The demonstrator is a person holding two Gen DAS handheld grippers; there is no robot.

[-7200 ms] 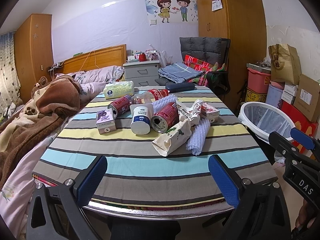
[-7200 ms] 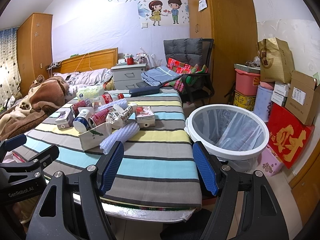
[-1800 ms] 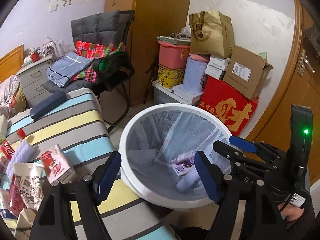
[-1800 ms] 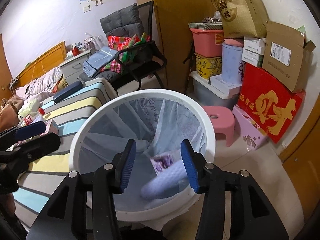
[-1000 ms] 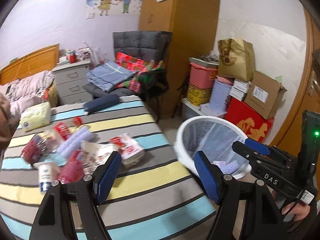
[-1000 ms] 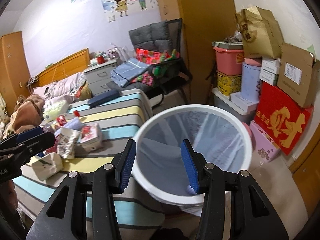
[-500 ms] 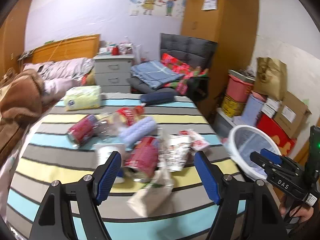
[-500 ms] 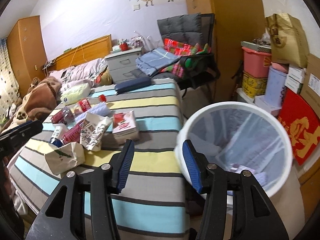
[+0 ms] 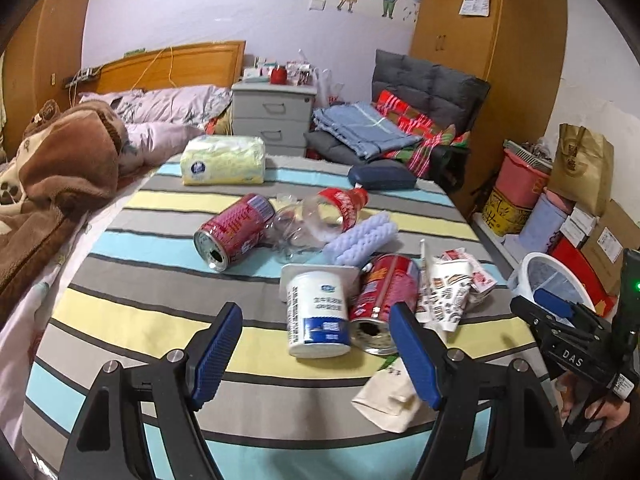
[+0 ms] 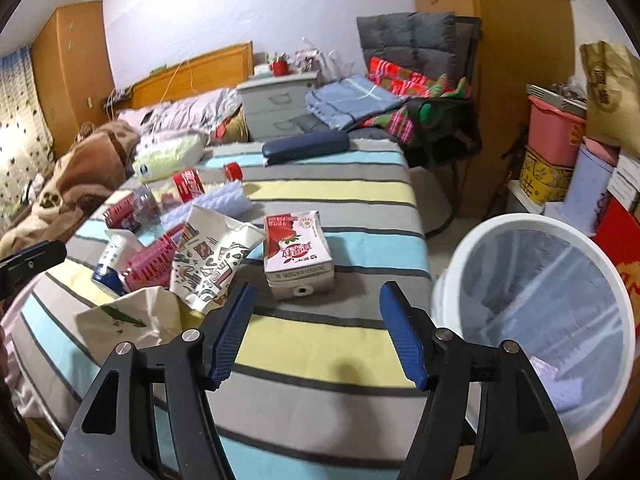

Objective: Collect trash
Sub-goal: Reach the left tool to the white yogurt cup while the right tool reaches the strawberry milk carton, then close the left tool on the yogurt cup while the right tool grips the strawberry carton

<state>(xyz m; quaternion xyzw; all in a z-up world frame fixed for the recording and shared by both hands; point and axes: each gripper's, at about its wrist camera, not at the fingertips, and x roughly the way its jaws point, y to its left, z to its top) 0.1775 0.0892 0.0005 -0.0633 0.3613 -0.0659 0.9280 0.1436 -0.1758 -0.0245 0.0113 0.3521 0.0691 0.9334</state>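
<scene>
Trash lies on the striped table (image 9: 132,320): a white yogurt cup (image 9: 318,314), two red cans (image 9: 234,232) (image 9: 380,298), a clear crushed bottle (image 9: 316,216), a lilac sponge (image 9: 360,238), printed paper bags (image 9: 444,296) and a cream bag (image 9: 394,394). My left gripper (image 9: 316,356) is open and empty, just short of the cup. My right gripper (image 10: 316,334) is open and empty in front of a pink milk carton (image 10: 296,250). The white bin (image 10: 536,312) stands to the table's right and holds some scraps.
A yellow tissue pack (image 9: 224,160) and a navy case (image 9: 380,178) lie at the table's far end. A bed (image 9: 60,168) runs along the left. A chair (image 9: 420,120) with folded cloths, boxes and bags (image 9: 560,200) crowd the right wall.
Both grippers dropped a lilac sponge and a small carton into the bin, then swung back left over the table. Both are open and empty throughout the last second.
</scene>
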